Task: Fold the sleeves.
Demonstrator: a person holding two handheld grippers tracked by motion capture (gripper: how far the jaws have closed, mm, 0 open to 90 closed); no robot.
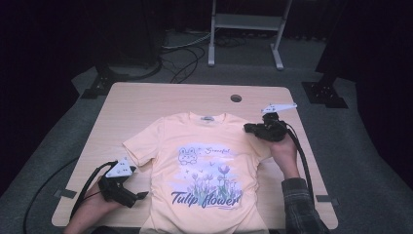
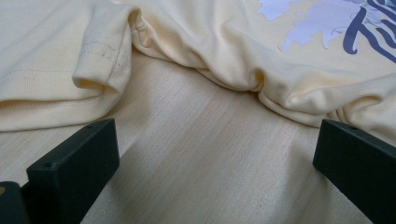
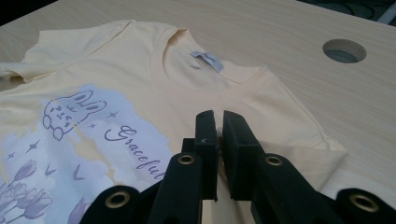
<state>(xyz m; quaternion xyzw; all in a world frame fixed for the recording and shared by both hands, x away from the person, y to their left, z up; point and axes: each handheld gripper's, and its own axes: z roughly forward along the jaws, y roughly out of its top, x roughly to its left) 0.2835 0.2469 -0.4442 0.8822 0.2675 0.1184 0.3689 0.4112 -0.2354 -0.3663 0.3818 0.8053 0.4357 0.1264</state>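
Our pale yellow T-shirt (image 1: 204,165) lies flat, centre of the table (image 1: 146,102). The right gripper (image 3: 219,122), closed and seemingly empty, hovers over the 2 o'clock sleeve; the left gripper (image 1: 142,195) waits wide open at 8 o'clock. We should pinch sleeve edges evenly.

Bare table (image 1: 146,105) beyond and beside T-shirt (image 1: 204,161) free; cable hole (image 1: 236,98) only break.

The T-shirt (image 1: 204,170) lies flat on the worktop (image 1: 146,100), collar toward the worktop's hole (image 1: 236,98), left claw (image 1: 141,195) beside its left side, right claw (image 1: 249,127) over its right shoulder.
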